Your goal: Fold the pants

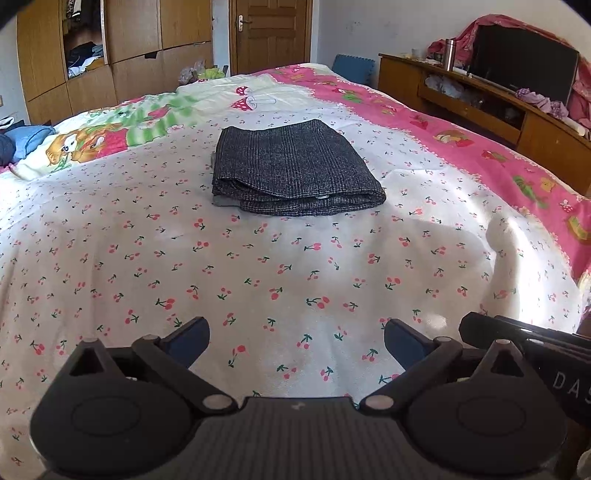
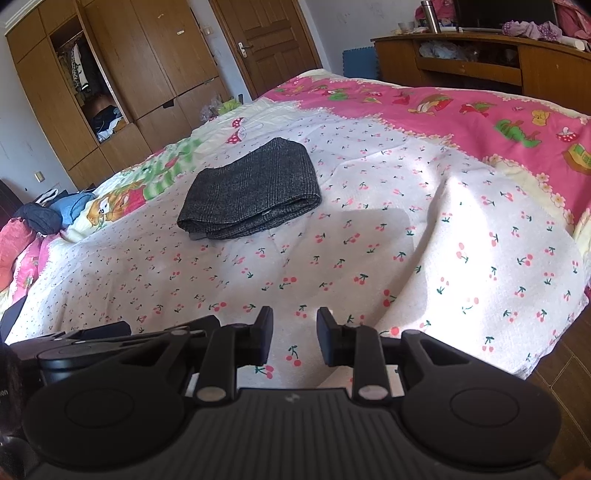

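Left hand-held gripper (image 1: 296, 341), spread wide, well short of folded pants (image 1: 293, 170).

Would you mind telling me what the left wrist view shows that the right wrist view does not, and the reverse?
Only the left wrist view shows the left claw from behind, jaws wide apart, and nearly all of the dark television screen. Only the right wrist view shows the right claw, jaws narrowly apart, and the wooden floor beside the bed. Both show the folded dark grey pants lying untouched on the cherry-print bedsheet, the wardrobe and the door.
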Available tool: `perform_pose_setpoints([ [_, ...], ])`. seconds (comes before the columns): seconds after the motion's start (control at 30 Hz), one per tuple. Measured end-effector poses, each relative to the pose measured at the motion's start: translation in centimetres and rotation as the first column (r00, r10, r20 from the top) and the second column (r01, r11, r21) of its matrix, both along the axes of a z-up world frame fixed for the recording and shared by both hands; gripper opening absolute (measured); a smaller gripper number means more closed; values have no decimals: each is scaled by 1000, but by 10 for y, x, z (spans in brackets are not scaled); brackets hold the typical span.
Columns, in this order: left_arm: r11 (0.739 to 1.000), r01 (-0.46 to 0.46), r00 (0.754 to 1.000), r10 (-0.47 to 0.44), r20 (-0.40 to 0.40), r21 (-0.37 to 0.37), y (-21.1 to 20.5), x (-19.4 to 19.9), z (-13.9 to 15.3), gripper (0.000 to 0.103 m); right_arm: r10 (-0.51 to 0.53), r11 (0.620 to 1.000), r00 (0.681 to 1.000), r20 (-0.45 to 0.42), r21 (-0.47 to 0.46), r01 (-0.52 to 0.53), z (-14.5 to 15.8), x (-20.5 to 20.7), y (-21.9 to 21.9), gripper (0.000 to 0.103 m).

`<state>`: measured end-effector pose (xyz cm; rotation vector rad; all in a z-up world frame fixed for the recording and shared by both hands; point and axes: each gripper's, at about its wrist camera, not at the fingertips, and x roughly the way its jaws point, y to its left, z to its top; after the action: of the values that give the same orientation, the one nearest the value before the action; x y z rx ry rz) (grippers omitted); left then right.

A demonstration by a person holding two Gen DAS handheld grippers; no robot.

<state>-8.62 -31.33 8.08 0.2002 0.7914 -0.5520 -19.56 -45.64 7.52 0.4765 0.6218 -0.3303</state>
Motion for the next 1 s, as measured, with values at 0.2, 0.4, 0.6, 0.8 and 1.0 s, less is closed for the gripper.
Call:
perform_pose_setpoints([
  [0.2, 1000, -3, 1000, 3, -3, 3, 0, 0, -2, 103, -2, 1000, 1000, -3, 4, 2, -1, 0, 1, 28],
  [0.4, 1000, -19, 1000, 19, -11, -2, 2, 3, -3, 103, 7, 1000, 1000, -3, 5, -7, -2, 3, 1, 28],
  [0.6, 1000, -19, 1000, 19, -15, -2, 2, 3, -4, 103, 12, 1000, 1000, -8, 1, -12, -2, 5, 1, 28],
  [0.8, 1000, -16, 1000, 16, -12, 1, 2, 2, -4, 103, 10, 1000, 1000, -4, 9, -10, -3, 5, 2, 28],
  [1.0, 1000, -11, 1000, 11, -5, 2, 2, 1, -3, 103, 11, 1000, 1000, -4, 9, -11, -4, 4, 2, 28],
])
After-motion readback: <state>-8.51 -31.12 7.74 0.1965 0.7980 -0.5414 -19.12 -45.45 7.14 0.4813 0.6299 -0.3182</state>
